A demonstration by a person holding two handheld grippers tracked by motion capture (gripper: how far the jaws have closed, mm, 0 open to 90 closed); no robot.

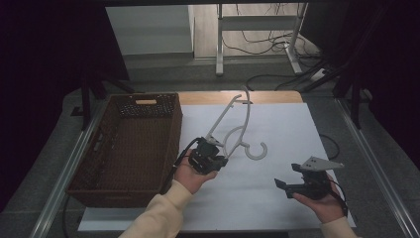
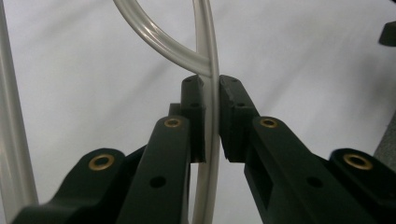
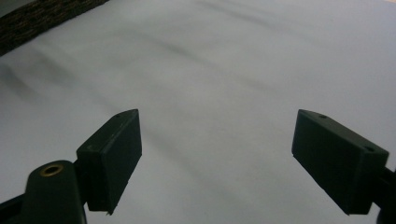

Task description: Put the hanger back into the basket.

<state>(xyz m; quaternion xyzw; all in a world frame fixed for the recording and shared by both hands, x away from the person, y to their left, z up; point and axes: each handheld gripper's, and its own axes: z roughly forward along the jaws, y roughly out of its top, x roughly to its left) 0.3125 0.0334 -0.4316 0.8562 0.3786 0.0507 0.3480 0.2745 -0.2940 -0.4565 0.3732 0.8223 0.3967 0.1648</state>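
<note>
Hanger [image 1: 233, 130] of pale plastic, clamped in left claw [image 1: 214, 142] by one thin bar, lifted and tilted above white worktop [image 1: 277, 124], just right of woven basket [image 1: 130, 144]. Hook end [image 1: 257, 151] low, toward the right. In left gripper view, bar [image 2: 211, 116] pinched tight between both jaws. Right claw [image 1: 292, 174] wide open, holding nothing, well apart from hanger, over bare worktop.

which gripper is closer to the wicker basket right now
Left. The left gripper, shut on the white hanger, sits just off the right wall of the basket. The right gripper is open, far across the white table.
</note>
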